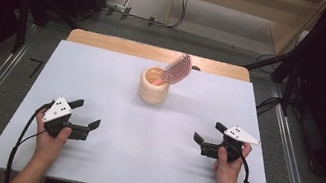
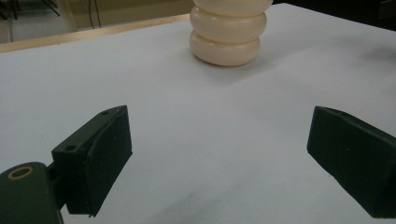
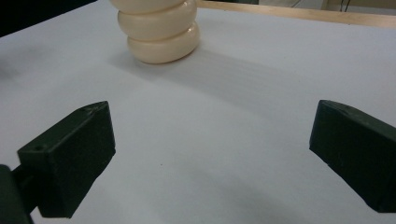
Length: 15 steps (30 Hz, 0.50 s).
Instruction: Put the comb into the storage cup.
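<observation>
Left gripper (image 1: 86, 114) sits lower left of the high view, resting on the white table (image 1: 103, 162), person's left hand (image 1: 49, 137) round its grip – jaws spread wide w/ nothing between them, pointing up-right. In the left gripper view its jaws stand far apart at the bottom corners, bare table between. Cream ribbed cup (image 1: 154, 86) stands upright at upper centre, well apart from both grippers; a pink ridged item (image 1: 177, 68) leans out of it to the upper right – can't tell what it is. Right gripper (image 1: 209, 132) is lower right, held by the right hand (image 1: 228, 166), jaws likewise wide open & empty, pointing up-left.
</observation>
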Available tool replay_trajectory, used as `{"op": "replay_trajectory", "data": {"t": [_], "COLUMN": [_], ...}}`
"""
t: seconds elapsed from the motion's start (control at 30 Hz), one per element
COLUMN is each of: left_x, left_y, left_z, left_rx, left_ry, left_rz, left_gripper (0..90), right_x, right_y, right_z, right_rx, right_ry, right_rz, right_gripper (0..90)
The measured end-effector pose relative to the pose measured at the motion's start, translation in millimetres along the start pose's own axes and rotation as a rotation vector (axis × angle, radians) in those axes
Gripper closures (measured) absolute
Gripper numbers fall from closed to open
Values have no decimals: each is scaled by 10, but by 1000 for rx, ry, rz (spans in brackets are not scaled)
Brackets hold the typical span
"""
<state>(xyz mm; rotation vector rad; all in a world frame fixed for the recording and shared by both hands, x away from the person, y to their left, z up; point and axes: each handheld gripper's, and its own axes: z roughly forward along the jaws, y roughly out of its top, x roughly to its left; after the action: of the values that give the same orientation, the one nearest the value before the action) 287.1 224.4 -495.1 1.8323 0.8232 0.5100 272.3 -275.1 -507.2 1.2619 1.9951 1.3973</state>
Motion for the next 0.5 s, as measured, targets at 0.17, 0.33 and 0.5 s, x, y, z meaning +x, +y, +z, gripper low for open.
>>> {"op": "replay_trajectory", "data": {"t": [0.17, 0.33, 0.5], "left_x": [0, 1, 0], "left_y": [0, 1, 1], "left_z": [-1, -3, -4], "left_rx": [-1, -3, -4], "left_ry": [0, -1, -1], "left_rz": [0, 1, 1], "left_gripper": [69, 69, 69], "right_x": [-45, -120, -176], "right_y": [-29, -69, -114], "right_z": [-82, -176, -199], "right_rx": [-5, -11, -38], "right_ry": [-9, -23, -14], "right_rz": [6, 16, 51], "right_gripper": [0, 0, 0]}}
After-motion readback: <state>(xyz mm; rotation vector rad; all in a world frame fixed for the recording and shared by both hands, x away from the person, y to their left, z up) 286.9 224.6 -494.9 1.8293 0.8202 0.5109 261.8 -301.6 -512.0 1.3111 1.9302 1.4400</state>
